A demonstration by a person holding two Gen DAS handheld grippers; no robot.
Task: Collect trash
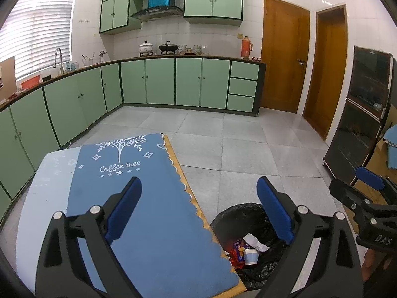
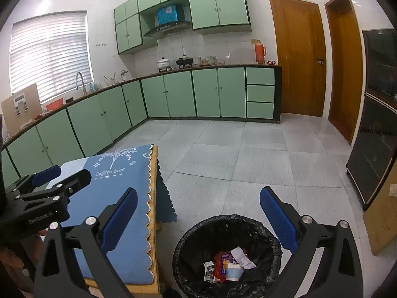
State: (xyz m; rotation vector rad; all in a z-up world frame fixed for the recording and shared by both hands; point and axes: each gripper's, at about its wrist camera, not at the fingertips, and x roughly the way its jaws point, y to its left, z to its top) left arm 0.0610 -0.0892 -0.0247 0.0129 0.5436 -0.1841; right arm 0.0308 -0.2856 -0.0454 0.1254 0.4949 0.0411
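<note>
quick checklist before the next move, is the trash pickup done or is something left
1. Left gripper empty, jaws wide apart: ok.
2. Right gripper empty, jaws wide apart: ok.
3. Trash in the bin: paper cup, red wrapper and crumpled paper lie inside: ok.
4. Black liner folded over the rim: ok.
5. Blue cloth on the table shows no trash: ok.
6. Floor behind and under the table: cannot tell.

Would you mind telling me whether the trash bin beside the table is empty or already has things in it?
It has things in it: the trash bin holds a paper cup, a red wrapper and crumpled paper.
</note>
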